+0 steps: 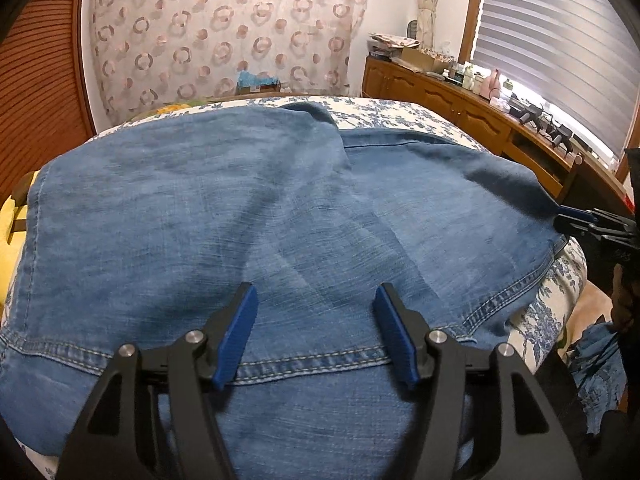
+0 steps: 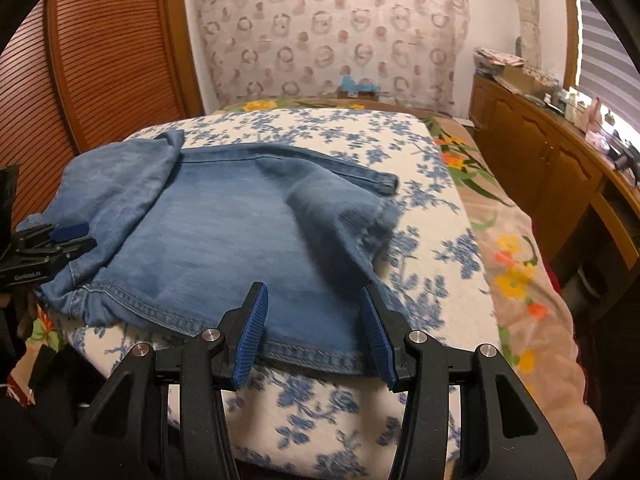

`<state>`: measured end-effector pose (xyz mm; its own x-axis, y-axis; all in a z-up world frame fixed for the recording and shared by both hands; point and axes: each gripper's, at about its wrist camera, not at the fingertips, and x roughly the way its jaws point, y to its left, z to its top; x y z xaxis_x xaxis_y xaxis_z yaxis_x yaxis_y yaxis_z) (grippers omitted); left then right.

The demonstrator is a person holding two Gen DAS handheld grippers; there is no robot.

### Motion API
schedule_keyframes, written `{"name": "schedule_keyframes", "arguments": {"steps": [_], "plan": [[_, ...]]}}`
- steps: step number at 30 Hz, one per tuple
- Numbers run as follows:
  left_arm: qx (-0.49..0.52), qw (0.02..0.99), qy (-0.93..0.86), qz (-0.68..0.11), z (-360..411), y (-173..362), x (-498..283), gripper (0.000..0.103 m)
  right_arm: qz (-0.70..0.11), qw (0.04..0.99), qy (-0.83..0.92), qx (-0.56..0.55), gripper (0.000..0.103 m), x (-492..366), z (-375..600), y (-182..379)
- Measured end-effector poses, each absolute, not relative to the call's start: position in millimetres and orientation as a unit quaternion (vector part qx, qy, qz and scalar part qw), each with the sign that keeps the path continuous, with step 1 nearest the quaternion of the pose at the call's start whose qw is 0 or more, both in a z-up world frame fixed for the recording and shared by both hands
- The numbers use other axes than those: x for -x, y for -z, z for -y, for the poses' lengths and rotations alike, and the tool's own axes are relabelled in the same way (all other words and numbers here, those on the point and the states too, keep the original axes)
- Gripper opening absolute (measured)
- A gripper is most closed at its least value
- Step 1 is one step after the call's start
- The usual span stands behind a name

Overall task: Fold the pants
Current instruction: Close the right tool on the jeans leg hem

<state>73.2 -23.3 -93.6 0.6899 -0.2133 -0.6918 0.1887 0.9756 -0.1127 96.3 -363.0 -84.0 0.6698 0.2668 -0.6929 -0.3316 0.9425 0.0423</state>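
The pants [image 1: 248, 200] are spread on the bed [image 2: 432, 216]. The fingers of the left gripper [image 1: 316, 336] and right gripper [image 2: 316, 334] are held apart, nothing gripped.

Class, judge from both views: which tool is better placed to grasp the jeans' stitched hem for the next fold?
Likely right: the right tool hangs open straddling the blue denim jeans' hem edge. The left tool hangs open over flat cloth.
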Motion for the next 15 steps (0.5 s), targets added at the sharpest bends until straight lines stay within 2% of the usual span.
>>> {"name": "schedule_keyframes", "arguments": {"steps": [15], "plan": [[0.007, 0.925, 0.102, -0.366, 24, 96, -68, 0.061, -0.391, 0.911, -0.129, 0.015, 0.049, -96, 398, 99]]}}
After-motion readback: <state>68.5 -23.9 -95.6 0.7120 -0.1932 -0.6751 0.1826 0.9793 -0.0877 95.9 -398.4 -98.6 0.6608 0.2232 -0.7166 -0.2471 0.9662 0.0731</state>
